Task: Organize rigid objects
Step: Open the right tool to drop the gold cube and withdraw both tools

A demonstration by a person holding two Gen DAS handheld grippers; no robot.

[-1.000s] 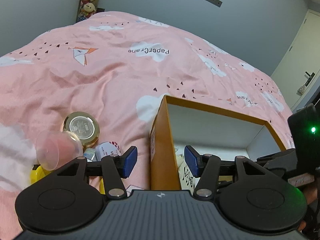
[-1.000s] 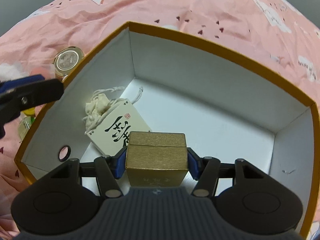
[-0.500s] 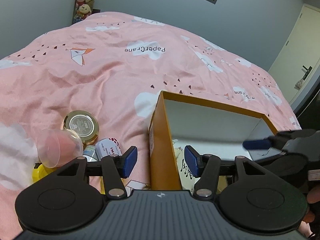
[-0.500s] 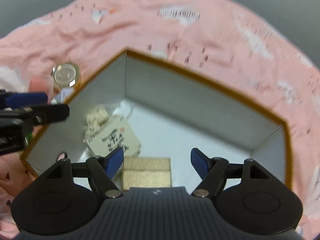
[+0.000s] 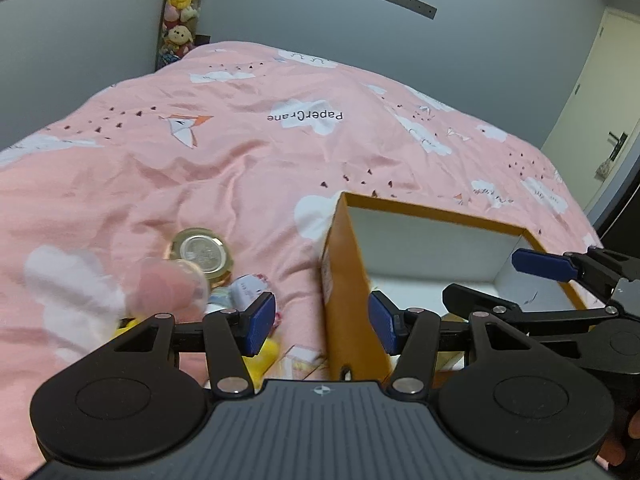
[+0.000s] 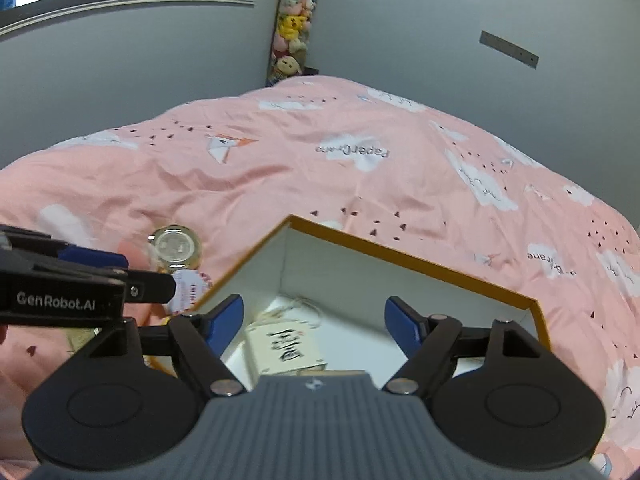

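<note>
Left tool: I see it wide open, empty, straddling the orange cardboard box wall.
Right tool: wide open, empty, above the box.
White card with black letters: inside the box.

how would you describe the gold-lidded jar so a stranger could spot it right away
On the pink bedspread, look just left of the orange box, where small items lie in a cluster. The jar is at the cluster's far edge: the only one with a round, shiny gold-rimmed lid, beside a clear cup.
</note>
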